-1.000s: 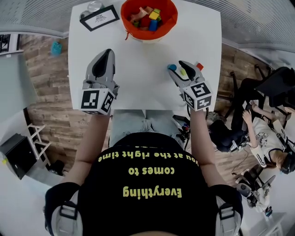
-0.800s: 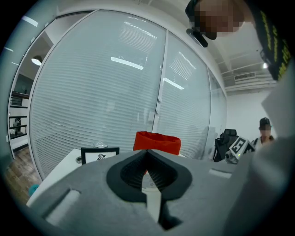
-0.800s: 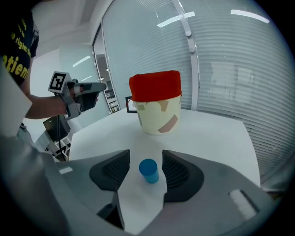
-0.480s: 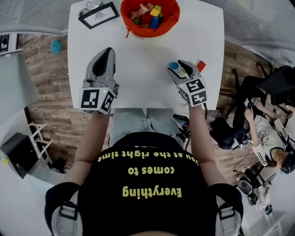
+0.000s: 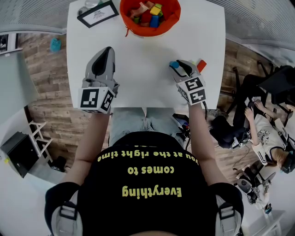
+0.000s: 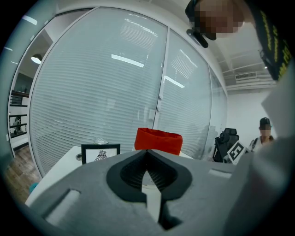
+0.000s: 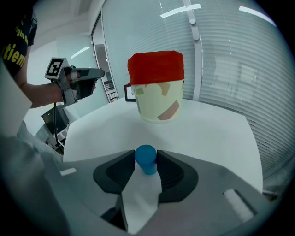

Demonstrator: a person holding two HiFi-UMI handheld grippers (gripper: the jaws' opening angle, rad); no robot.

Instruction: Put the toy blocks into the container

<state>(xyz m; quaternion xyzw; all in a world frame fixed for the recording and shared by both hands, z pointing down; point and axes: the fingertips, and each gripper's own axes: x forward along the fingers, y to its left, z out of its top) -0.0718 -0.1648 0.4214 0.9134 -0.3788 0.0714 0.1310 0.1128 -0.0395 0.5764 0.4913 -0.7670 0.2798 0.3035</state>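
1. Right gripper view: the right hand-held gripper is clenched on a small blue cylinder block. Its jaws have just been closing, and both pads now touch the block's sides. It stands upright on the white tabletop.
2. The hand-held gripper tilts down at the block, probably so that the pads meet its curved sides low and it cannot roll out when lifted.
3. The left hand-held gripper is clenched on nothing, its jaw tips together. It hangs above the near left of the tabletop, well apart from the blocks, apparently parked to leave the other hand room.
4. The red-rimmed, cream-bodied fabric container stands at the far edge of the tabletop, straight ahead of the held block. The carry looks short and unobstructed.
5. Counts: 2 hand-held grippers, 1 container, and 1 blue cylinder in the grasp.
6. 1 red block lies just beside the right hand-held gripper, near the tabletop's right edge.
7. The coloured blocks in the container number at least 5; the heap hides any others.
8. 1 black-framed picture stands left of the container.
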